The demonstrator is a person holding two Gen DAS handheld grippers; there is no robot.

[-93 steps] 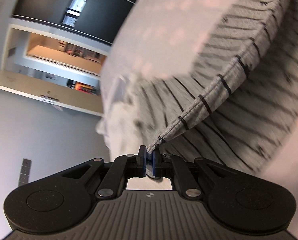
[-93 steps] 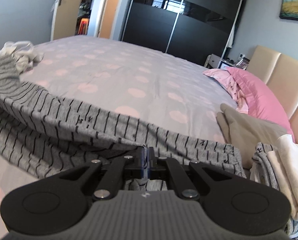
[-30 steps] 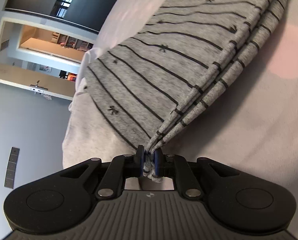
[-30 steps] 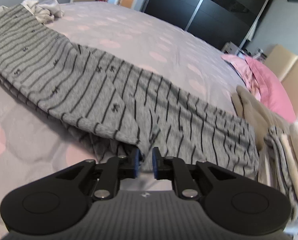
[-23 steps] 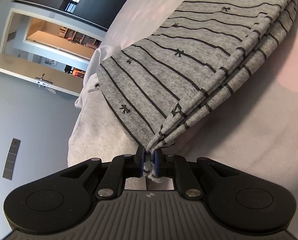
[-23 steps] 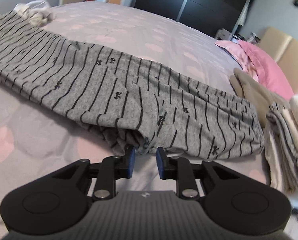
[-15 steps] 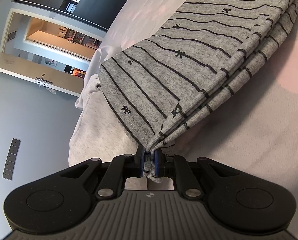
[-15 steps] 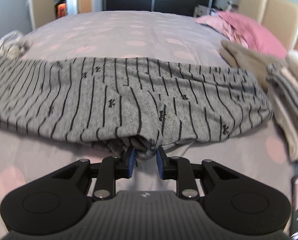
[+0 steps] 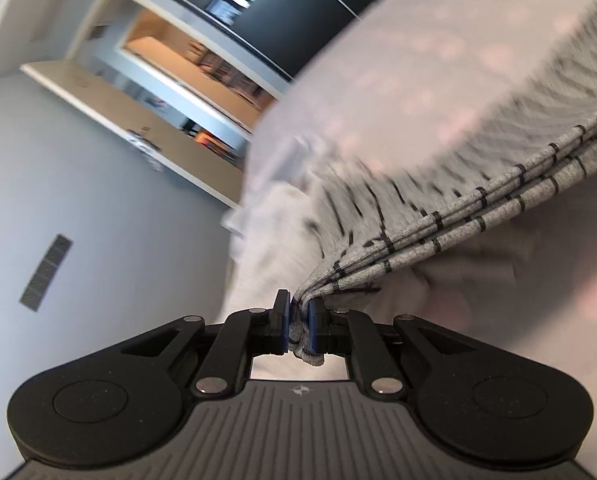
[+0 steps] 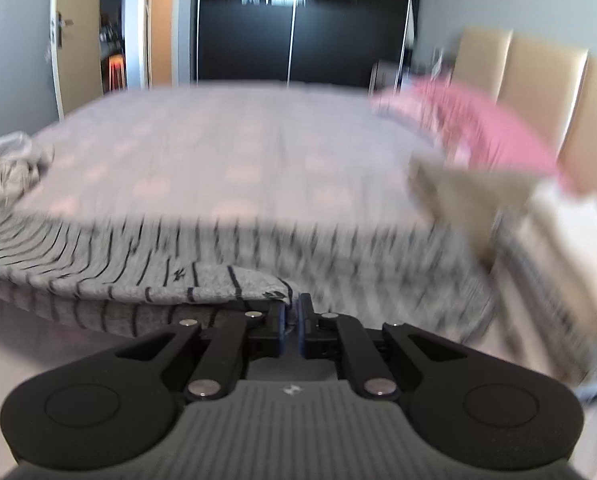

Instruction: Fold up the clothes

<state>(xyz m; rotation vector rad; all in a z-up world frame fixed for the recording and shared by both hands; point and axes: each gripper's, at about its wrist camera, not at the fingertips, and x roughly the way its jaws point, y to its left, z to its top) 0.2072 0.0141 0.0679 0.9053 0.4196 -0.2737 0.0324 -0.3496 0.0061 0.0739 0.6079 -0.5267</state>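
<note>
The left gripper (image 9: 298,320) is clamped on a bunched corner of the grey black-striped knit garment (image 9: 458,220), several layers fanning toward the upper right of the frame. The right gripper (image 10: 293,312) pinches another edge of it at lower centre, raised over the pink-dotted grey bed (image 10: 238,160). The thick bunch could slip from either gripper if the two pull apart too hard, and the stacked layers could skew, spoiling the fold.

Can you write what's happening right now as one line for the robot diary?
left gripper: shut on striped garment | right gripper: shut on striped garment | garment lifted above bed | views blurred
</note>
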